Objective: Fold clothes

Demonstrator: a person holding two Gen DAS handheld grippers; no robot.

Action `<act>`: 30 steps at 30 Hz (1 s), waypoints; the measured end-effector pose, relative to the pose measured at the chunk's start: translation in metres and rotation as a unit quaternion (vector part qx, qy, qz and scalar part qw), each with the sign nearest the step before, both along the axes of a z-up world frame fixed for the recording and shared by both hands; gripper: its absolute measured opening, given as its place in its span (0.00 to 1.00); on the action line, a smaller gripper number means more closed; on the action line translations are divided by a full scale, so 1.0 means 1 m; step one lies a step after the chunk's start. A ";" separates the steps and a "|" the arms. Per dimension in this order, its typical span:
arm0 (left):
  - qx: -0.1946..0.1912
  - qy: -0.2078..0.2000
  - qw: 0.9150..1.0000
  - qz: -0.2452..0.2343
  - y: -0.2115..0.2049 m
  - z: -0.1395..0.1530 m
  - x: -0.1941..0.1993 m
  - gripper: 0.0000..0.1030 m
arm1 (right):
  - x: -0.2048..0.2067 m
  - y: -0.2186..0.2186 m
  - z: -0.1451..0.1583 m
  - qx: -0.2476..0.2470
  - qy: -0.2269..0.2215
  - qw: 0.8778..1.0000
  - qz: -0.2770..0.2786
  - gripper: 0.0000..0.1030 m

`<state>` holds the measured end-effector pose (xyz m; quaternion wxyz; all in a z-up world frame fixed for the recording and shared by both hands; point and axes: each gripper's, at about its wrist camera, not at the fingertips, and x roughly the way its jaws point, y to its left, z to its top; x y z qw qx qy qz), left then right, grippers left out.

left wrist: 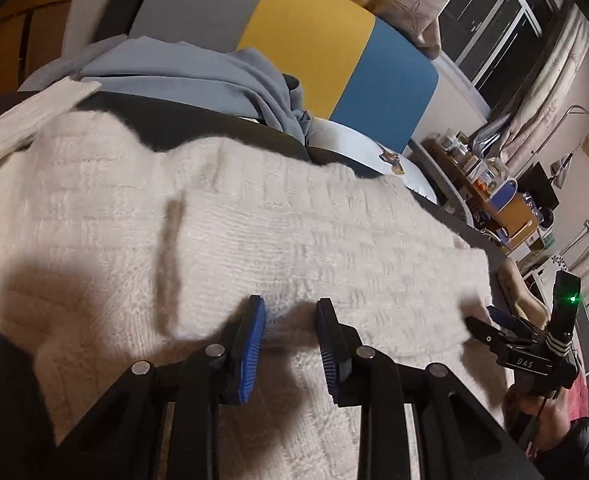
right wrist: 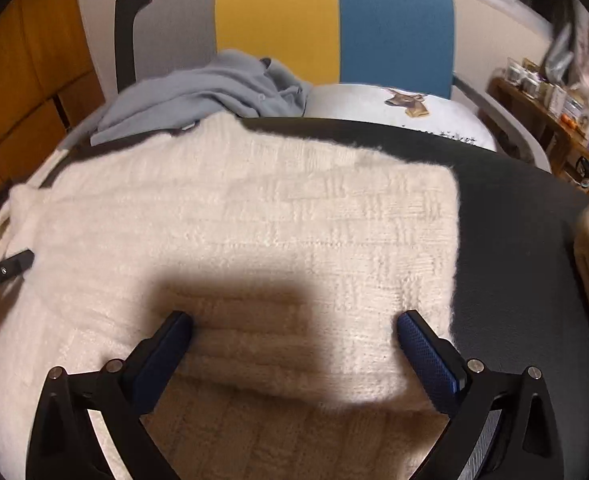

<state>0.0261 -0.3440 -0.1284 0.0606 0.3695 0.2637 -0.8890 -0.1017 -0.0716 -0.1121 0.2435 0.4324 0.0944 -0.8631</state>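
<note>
Cream sweater on dark bed, a layer seemingly folded over its near half, further folds perhaps remaining; left gripper and right gripper both apart, holding nothing.

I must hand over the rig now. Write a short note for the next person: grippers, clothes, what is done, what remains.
Left gripper: partly open, holding nothing, over the white knit sweater.
Right gripper: wide open, empty, above the sweater's near right edge.
Sweater lies on the dark surface, one part already folded over.
Grey-blue garment lies crumpled behind, not folded.
Left: finish the sweater, then fold the grey-blue one.
</note>
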 end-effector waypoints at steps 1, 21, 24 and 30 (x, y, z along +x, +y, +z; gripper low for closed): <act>-0.004 0.001 1.000 0.000 0.004 0.001 0.002 0.26 | 0.003 0.004 0.000 -0.002 0.001 1.000 0.002 1.00; -0.168 -0.174 0.965 0.104 -0.217 0.050 -0.067 0.55 | 0.008 0.011 -0.001 -0.021 0.009 1.000 -0.002 1.00; -0.196 -0.212 0.953 0.093 -0.230 0.036 -0.098 0.56 | 0.006 0.011 -0.001 -0.026 0.008 1.000 -0.003 1.00; -0.238 -0.250 0.931 0.117 -0.256 0.013 -0.118 0.58 | 0.004 0.010 -0.001 -0.033 0.008 0.999 -0.005 1.00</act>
